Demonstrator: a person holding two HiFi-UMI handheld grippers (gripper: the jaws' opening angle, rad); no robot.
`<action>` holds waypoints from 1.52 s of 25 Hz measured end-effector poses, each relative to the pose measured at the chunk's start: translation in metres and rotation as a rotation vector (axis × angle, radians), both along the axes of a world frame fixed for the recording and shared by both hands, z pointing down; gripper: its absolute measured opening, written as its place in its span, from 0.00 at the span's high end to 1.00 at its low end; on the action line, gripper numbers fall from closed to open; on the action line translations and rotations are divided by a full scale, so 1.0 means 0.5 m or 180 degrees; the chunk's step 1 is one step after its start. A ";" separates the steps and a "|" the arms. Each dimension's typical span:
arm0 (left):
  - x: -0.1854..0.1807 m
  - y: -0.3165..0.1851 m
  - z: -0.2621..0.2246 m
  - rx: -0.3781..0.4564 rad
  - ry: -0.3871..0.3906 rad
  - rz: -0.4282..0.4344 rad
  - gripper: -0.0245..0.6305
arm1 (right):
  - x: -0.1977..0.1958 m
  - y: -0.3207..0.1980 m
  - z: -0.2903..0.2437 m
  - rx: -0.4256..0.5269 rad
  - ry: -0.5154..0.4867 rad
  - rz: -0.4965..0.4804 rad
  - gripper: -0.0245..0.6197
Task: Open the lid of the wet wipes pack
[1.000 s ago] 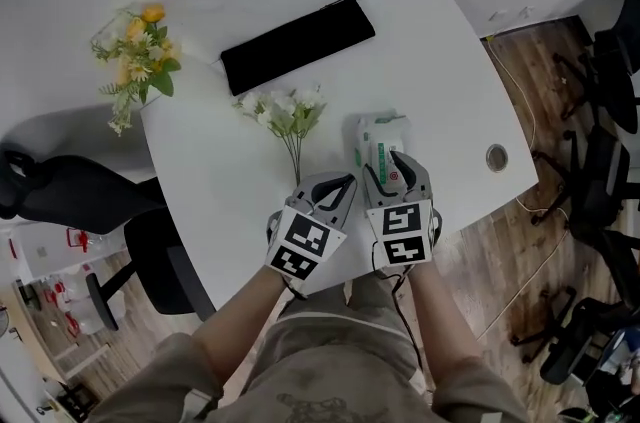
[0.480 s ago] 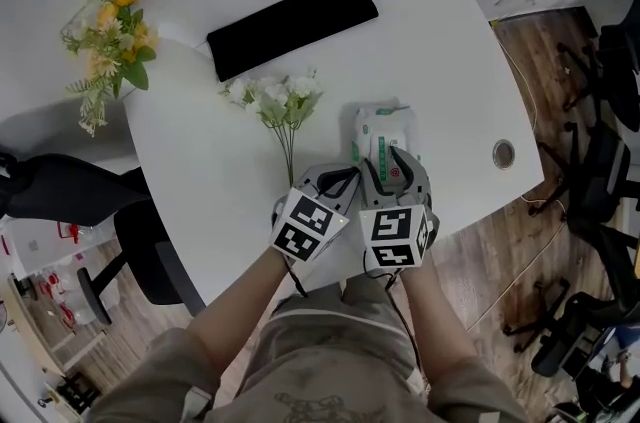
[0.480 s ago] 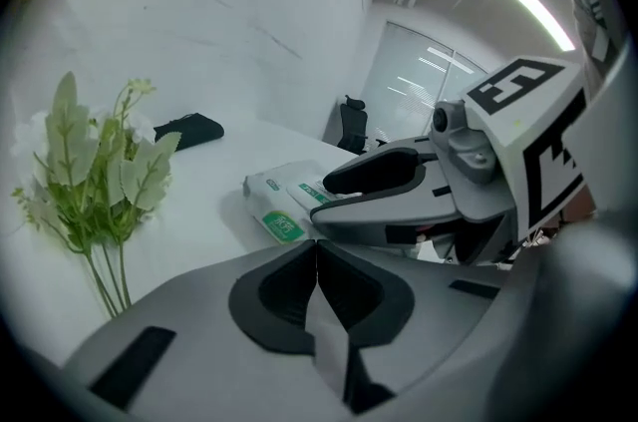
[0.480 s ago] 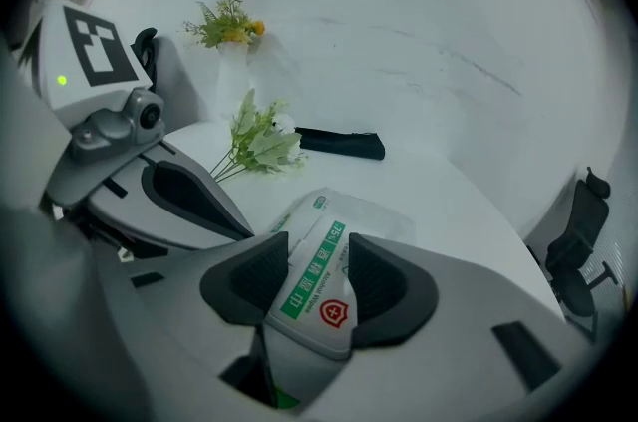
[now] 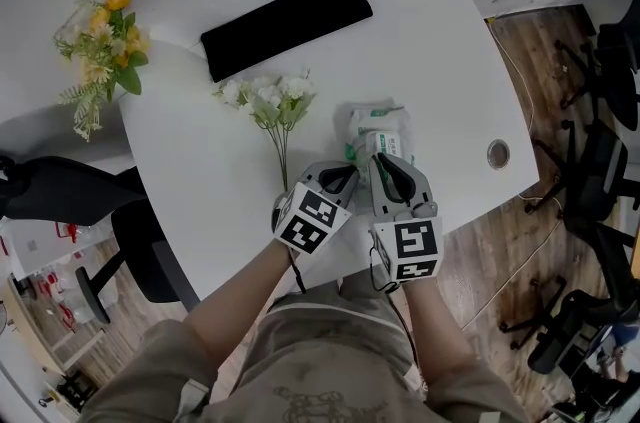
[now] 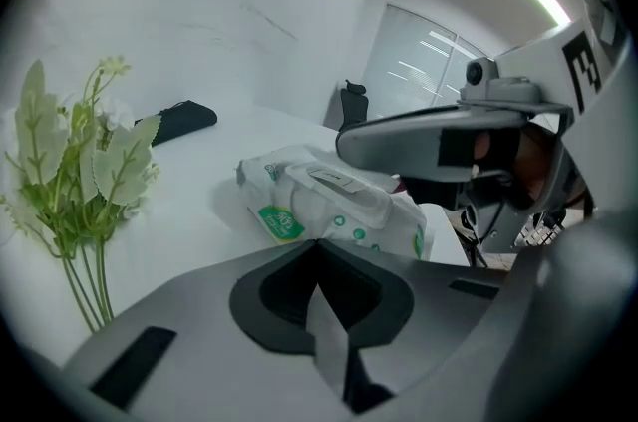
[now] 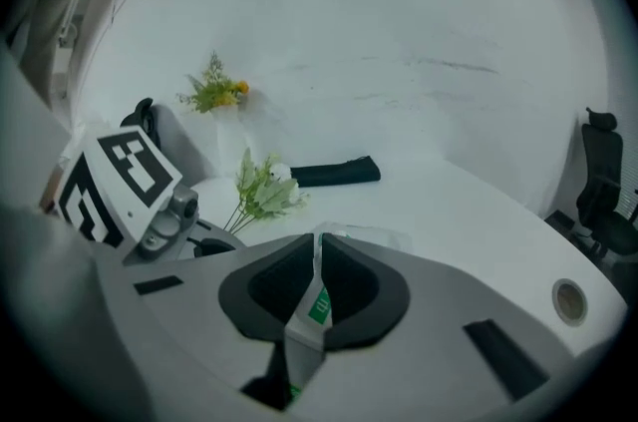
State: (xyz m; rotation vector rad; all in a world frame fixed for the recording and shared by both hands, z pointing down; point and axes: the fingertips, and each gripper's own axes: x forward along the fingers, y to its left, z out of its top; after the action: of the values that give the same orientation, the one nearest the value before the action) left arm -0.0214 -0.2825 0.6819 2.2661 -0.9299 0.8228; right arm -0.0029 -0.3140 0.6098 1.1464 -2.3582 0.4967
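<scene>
White film with a green mark is pinched between the closed jaws of the right tool [image 7: 317, 238]; judged to be a fold at the near end of the white and green soft-film wet wipes pack [image 5: 380, 125]. The pack lies near the front edge of the white round-cornered worktop [image 5: 220, 171], just right of the white artificial flower sprig [image 5: 268, 103]. The left tool [image 6: 315, 245] has its jaws together on nothing and points at the pack from the near left side. Its white rigid flip lid [image 6: 335, 184] lies flat on top, so not yet opened. Step in hand, as judged: steady the pack with the right tool and lift the lid with the left. To do it well, keep the right grip low and firm so the soft pack does not rise. Part the left jaws slightly and catch only the lid's free lip, not the film below, then lever up about the hinge. Hard to make out: which lid edge is the free lip, and whether the left tool touches the pack. In the head view the right tool covers the pack's near end. The right gripper view shows little of the pack beyond the pinched strip.
</scene>
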 end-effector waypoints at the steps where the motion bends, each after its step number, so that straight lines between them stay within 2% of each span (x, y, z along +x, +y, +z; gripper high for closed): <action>1: -0.001 0.001 0.001 -0.0008 -0.0003 -0.0004 0.94 | 0.012 -0.003 -0.012 0.0046 -0.0012 0.0055 0.89; 5: -0.005 0.004 0.004 -0.0042 -0.0027 -0.0016 0.94 | 0.091 -0.021 -0.034 0.0168 0.0131 0.0267 0.90; 11: -0.002 0.003 0.002 -0.0051 0.0009 -0.0056 0.94 | 0.194 -0.035 0.016 0.0085 0.0418 0.0459 0.88; 20: -0.008 -0.001 0.005 -0.0041 -0.0012 -0.0187 0.94 | 0.204 -0.028 0.105 -0.0151 0.0628 0.0404 0.88; 25: -0.017 -0.003 -0.002 -0.0032 -0.0061 -0.0269 0.94 | 0.210 -0.036 0.084 -0.0186 0.0467 0.0461 0.88; 28: -0.024 -0.008 -0.031 0.0062 -0.0058 -0.0328 0.94 | 0.220 -0.038 0.043 -0.0136 0.0323 0.0477 0.89; 38: -0.048 -0.017 -0.229 0.0559 -0.0062 -0.0461 0.94 | 0.236 -0.011 -0.197 0.0228 -0.0152 0.0400 0.90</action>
State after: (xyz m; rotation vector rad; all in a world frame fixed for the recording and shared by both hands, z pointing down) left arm -0.0456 -0.2908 0.5674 2.3080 -1.2017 0.7257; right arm 0.1151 -0.3196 0.5114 1.3358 -2.3717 0.4907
